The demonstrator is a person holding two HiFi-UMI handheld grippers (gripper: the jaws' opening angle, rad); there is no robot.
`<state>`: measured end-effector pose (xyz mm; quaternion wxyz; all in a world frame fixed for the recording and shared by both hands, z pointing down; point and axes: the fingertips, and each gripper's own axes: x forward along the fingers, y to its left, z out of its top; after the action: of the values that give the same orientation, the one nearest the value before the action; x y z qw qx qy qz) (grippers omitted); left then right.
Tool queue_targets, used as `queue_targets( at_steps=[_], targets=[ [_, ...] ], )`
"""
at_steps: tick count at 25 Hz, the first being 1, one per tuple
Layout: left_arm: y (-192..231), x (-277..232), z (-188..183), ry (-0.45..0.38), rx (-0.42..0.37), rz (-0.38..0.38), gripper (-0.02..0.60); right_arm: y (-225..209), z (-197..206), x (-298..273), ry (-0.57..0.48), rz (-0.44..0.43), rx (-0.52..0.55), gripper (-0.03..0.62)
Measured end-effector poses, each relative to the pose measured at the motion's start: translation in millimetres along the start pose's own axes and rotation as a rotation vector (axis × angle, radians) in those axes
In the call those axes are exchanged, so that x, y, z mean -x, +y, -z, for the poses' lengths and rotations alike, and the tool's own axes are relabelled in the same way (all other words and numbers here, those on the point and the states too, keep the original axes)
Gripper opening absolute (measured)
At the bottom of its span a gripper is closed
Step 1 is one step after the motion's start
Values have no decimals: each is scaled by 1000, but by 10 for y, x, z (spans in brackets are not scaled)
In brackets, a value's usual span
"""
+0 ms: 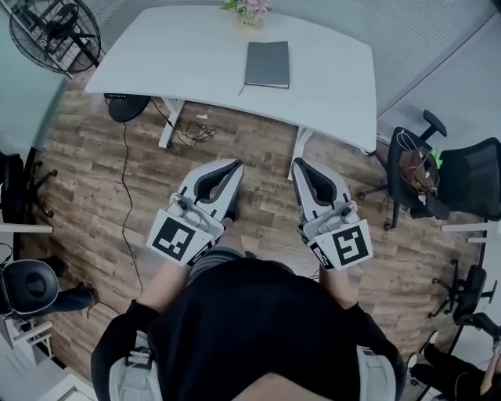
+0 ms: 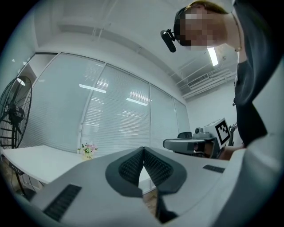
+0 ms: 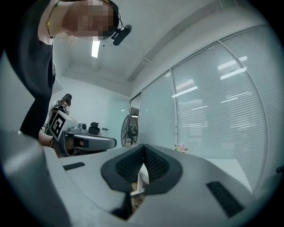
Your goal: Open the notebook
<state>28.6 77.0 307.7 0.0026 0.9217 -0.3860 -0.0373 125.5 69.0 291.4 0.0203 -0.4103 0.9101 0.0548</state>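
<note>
Notebook (image 1: 267, 64): closed, flat on table (image 1: 156, 63), near flowers (image 1: 249, 8). Left gripper (image 1: 237, 166), right gripper (image 1: 297, 163): jaws together, nothing held, side by side above floor (image 1: 94, 157), apart from notebook.

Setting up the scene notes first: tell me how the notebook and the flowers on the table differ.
The notebook is dark grey; the flowers are pink and green. The notebook lies flat and closed; the flowers stand upright. The notebook sits mid-table; the flowers sit at the far edge, beyond it. Both rest on the white table, with a gap between them.
</note>
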Motion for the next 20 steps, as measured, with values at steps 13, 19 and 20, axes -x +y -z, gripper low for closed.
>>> queue_targets(
  at_steps=[13,19,20],
  targets=[
    [897,-652,-93,-23,-9,4,11,-623,128,-781,16,53,-13,5],
    [1202,-910,-107,-19,-43,33,11,-989,146,-1048,15,120,0,5],
    [1256,-949,-99,-13,-42,42,11,-1018,176,-1115,21,124,-1,5]
  ],
)
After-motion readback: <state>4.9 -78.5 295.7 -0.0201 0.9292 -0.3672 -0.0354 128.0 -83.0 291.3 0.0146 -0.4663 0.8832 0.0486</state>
